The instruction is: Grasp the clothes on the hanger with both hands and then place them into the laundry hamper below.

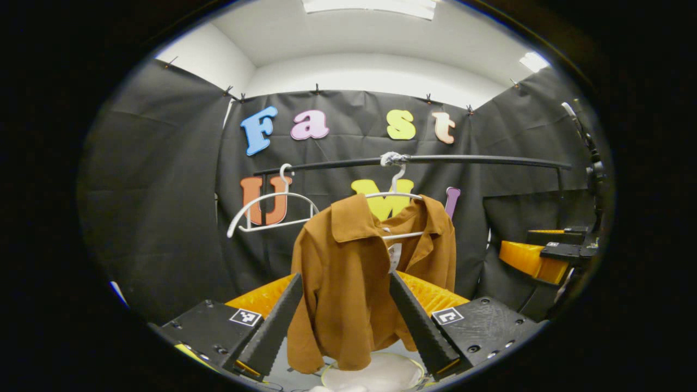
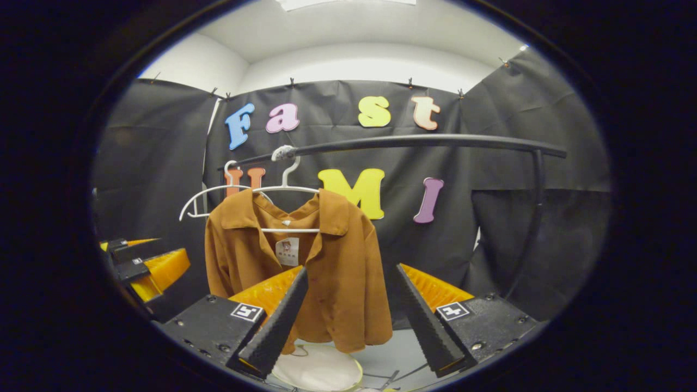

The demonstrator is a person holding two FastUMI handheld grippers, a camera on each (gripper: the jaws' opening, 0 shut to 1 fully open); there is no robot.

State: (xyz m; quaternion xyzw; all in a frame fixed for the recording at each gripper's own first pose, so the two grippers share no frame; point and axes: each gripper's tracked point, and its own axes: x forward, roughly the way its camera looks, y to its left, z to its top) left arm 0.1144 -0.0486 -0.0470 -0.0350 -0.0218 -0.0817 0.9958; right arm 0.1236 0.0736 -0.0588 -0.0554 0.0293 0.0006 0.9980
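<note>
Black rail (image 2: 414,142) w/ 2 white hangers (image 2: 218,196); pale floor (image 2: 392,348).

We are seeing a brown shirt (image 1: 348,283) of soft, matt cloth hanging on a smooth white plastic hanger (image 1: 395,196), under a smooth dark rail (image 1: 463,159) showing a dull sheen.

The left claw (image 1: 346,321) carried black blocks with screws and square black-and-white markers, serrated wedge-shaped fingers (image 1: 419,321), and ribbed orange housing behind. The right claw (image 2: 348,318) matched: same black blocks, markers, screws, and orange ribs.
</note>
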